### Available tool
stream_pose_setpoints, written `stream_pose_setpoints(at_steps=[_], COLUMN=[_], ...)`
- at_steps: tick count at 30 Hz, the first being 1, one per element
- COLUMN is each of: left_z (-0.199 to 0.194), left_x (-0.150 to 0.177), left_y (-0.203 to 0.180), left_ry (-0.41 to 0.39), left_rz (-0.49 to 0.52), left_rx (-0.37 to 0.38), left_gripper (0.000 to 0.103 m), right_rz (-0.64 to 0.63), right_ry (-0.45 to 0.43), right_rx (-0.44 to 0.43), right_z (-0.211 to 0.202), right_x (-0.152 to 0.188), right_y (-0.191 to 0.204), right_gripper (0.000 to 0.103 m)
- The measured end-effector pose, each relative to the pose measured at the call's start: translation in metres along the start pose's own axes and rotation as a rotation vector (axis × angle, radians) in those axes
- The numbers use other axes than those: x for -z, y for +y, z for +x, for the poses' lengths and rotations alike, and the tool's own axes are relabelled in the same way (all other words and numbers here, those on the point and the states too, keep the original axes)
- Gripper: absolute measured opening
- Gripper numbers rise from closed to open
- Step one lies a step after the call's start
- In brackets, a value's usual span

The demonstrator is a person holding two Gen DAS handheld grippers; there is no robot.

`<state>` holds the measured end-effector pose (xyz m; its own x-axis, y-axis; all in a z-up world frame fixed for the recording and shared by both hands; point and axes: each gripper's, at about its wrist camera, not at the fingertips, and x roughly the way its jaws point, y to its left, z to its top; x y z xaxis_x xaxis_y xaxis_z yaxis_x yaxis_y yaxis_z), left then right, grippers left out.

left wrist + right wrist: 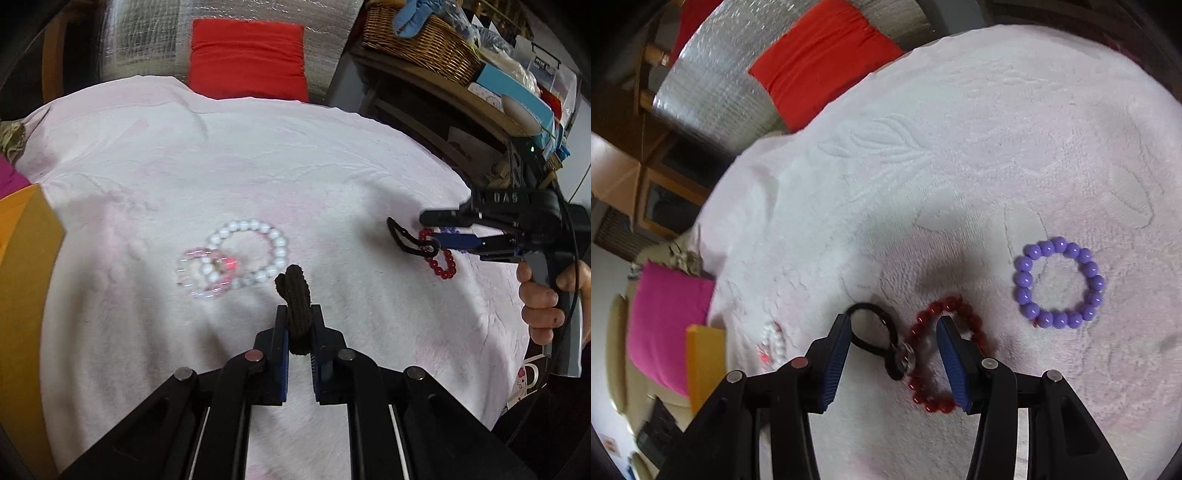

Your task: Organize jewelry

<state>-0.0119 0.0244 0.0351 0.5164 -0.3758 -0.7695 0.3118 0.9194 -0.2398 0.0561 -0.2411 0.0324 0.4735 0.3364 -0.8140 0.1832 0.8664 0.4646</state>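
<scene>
**Presently: red bracelet under the open right claw, brown band held in the left**

The red bead bracelet (942,354) lies flat on the pink towel (960,147) that covers the bench. It is directly below the right claw (892,354), whose jaws stand apart and hold nothing. One blue pad comes down inside the bracelet's loop; the other sits outside it, past a black hair tie (882,339) with a metal ring that touches the bracelet's edge. The bracelet's long axis runs roughly along the claw's pointing direction.

The right claw is plainly the nearer one. Judged from this, closing now risks catching the hair tie as well.

Just beyond the red bracelet lies a purple bead bracelet (1058,282), apart from it. Well away from it lie a white bead bracelet (251,254) and an overlapping clear one (201,273).

The left claw (299,328) is clamped on a brown fabric band (297,306), above the towel near the white bracelet.
</scene>
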Motion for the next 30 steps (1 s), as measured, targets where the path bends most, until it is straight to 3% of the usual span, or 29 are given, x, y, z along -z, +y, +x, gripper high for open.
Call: stream_pose_setpoints(at_steps=[3,5,8,11,15,21,24,28,30], left_z=[-0.005,-0.006,-0.006,-0.006,-0.009,-0.009,-0.009,-0.007,-0.005], left_x=[0.003,0.005,0.006,0.006,0.006,0.009,0.012,0.013,0.012], left_y=[0.005,0.01,0.014,0.018,0.026,0.037,0.035,0.035,0.034], left_ry=[-0.006,-0.002,0.014,0.023,0.018,0.049,0.067,0.066,0.066], left_rz=[0.008,0.006,-0.006,-0.003,-0.013,-0.024,0.003,0.005,-0.008], left_rx=[-0.03,-0.052,-0.057,-0.062,-0.071,-0.08,-0.082,-0.102,-0.092], left_gripper=[0.01,0.01,0.01,0.014,0.03,0.031,0.031,0.055,0.055], right_rz=[-0.001,-0.026,-0.056,-0.078,-0.067,-0.07,-0.077,-0.104,-0.126], right_ry=[0.02,0.026,0.01,-0.015,-0.02,0.004,0.044,0.097,0.129], right_rx=[0.01,0.044,0.063,0.037,-0.065,-0.192,-0.212,-0.187,-0.163], right_z=[0.006,0.011,0.006,-0.006,-0.021,-0.03,-0.023,-0.009,0.002], right_x=[0.002,0.005,0.007,0.009,0.011,0.012,0.018,0.027,0.034], right_y=[-0.001,0.003,0.009,0.014,0.011,0.017,0.023,0.03,0.036], right_gripper=[0.034,0.018,0.008,0.008,0.008,0.008,0.008,0.008,0.008])
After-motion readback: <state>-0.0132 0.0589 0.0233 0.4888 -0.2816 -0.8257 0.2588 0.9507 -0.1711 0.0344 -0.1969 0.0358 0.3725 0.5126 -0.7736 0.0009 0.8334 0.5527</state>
